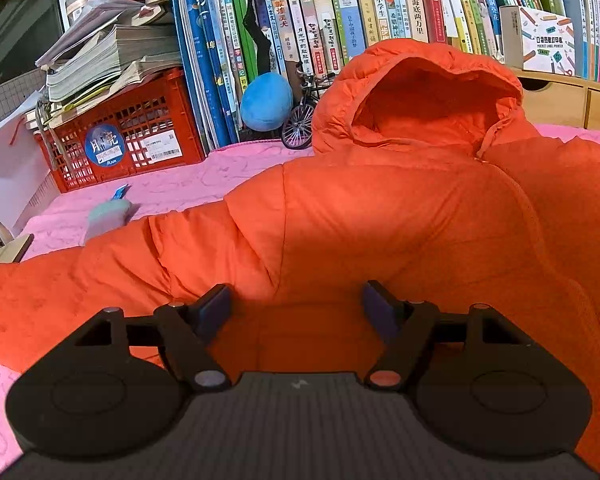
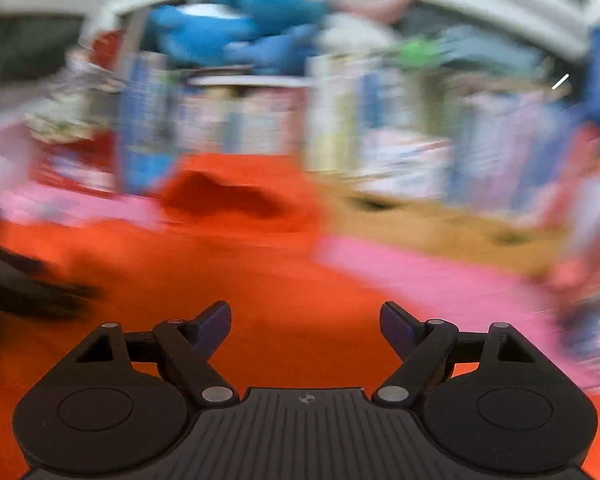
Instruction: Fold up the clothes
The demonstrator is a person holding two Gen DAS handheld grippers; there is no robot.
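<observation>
An orange hooded puffer jacket (image 1: 380, 216) lies spread on the pink cover, its hood (image 1: 420, 96) propped up at the back and one sleeve (image 1: 80, 280) stretched out to the left. My left gripper (image 1: 296, 300) hovers open just over the jacket's body, nothing between its fingers. In the right wrist view, which is badly motion-blurred, the same jacket (image 2: 240, 280) fills the lower half. My right gripper (image 2: 305, 320) is open above the orange fabric, holding nothing. A dark shape at that view's left edge (image 2: 12, 288) is too blurred to identify.
A pink bed cover (image 1: 188, 188) carries the jacket. Behind it stand a red crate (image 1: 132, 136) under stacked papers, a row of books (image 1: 340, 20), a blue plush (image 1: 266, 102), a toy bicycle (image 1: 300, 120) and a small green-grey pouch (image 1: 108, 220). Wooden drawers (image 1: 572, 100) sit at back right.
</observation>
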